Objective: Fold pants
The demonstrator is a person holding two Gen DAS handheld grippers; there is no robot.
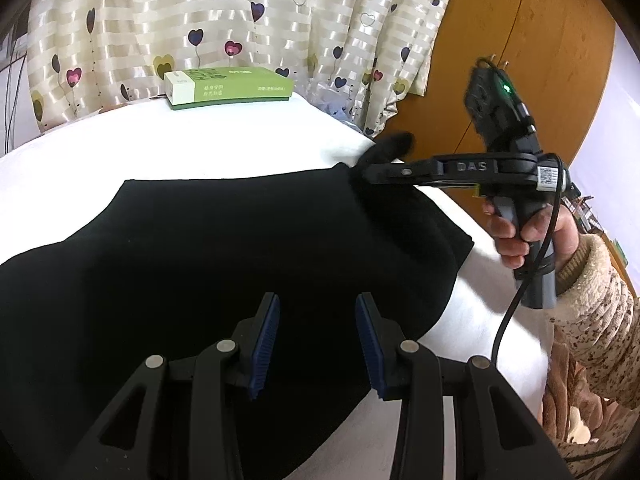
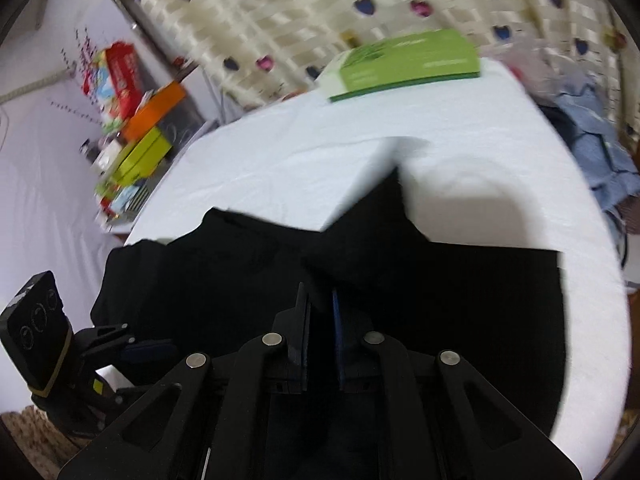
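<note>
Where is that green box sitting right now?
The green box lies at the far edge of the white table, just in front of the heart-print curtain and well beyond the black pants.

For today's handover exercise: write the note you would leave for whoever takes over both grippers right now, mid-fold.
Right gripper: shut on a raised corner of the black pants.
Left gripper: fingers open, nothing between them, over the near part of the pants.
Pants: on the white table, green box at the far edge, apart from them.
Done: corner pinched and lifted.
Left: probably carry it across, lay it flat, finish folding.
</note>
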